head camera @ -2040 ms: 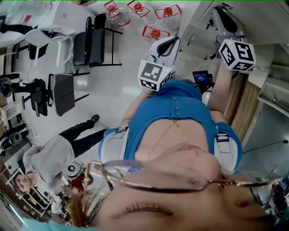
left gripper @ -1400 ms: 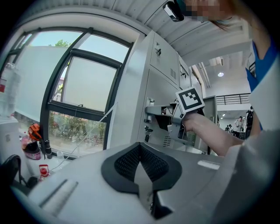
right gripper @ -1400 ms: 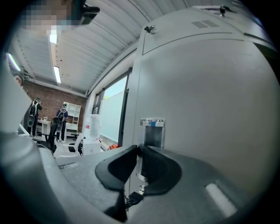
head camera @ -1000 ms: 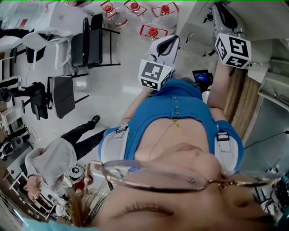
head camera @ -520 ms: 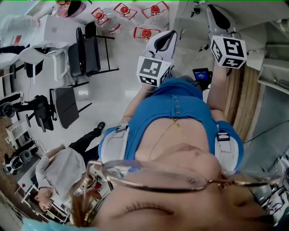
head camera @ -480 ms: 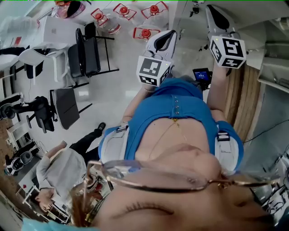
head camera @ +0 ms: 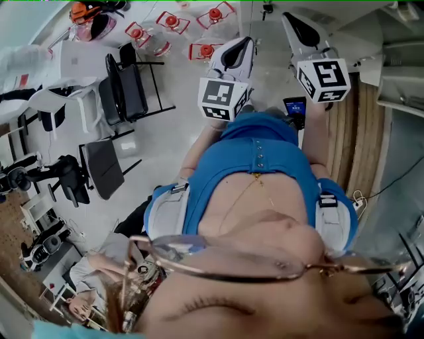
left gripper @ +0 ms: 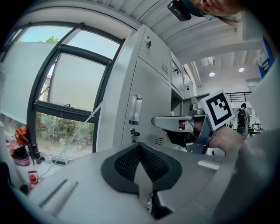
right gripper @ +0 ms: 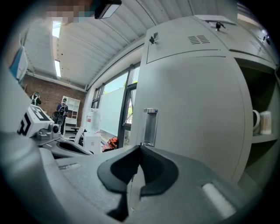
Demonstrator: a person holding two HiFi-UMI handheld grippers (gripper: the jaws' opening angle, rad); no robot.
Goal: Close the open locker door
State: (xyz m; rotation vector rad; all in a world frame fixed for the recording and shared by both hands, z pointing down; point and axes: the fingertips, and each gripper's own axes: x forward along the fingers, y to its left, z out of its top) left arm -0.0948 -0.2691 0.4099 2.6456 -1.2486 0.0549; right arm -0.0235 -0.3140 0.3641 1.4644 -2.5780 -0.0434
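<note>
Tall grey lockers stand just ahead of both grippers. In the right gripper view a grey locker door (right gripper: 197, 109) with a recessed handle (right gripper: 150, 127) fills the middle, and an open compartment (right gripper: 262, 144) shows at its right edge. My right gripper (right gripper: 140, 148) is shut, its jaws having just closed with nothing between them, and its tips are short of the handle. My left gripper (left gripper: 139, 145) is also shut and empty, facing a closed locker front with a handle (left gripper: 135, 109). In the head view the left gripper (head camera: 244, 44) and right gripper (head camera: 286, 14) are held out side by side.
Two mugs (right gripper: 261, 122) stand on a shelf inside the open compartment. A large window (left gripper: 65, 87) is left of the lockers. Black chairs (head camera: 122, 93), water jugs (head camera: 202, 49) and a seated person (head camera: 93, 291) are on the floor to the left.
In the head view both grippers have shifted up and to the left, further out from the torso. The whole view has swung as well.
</note>
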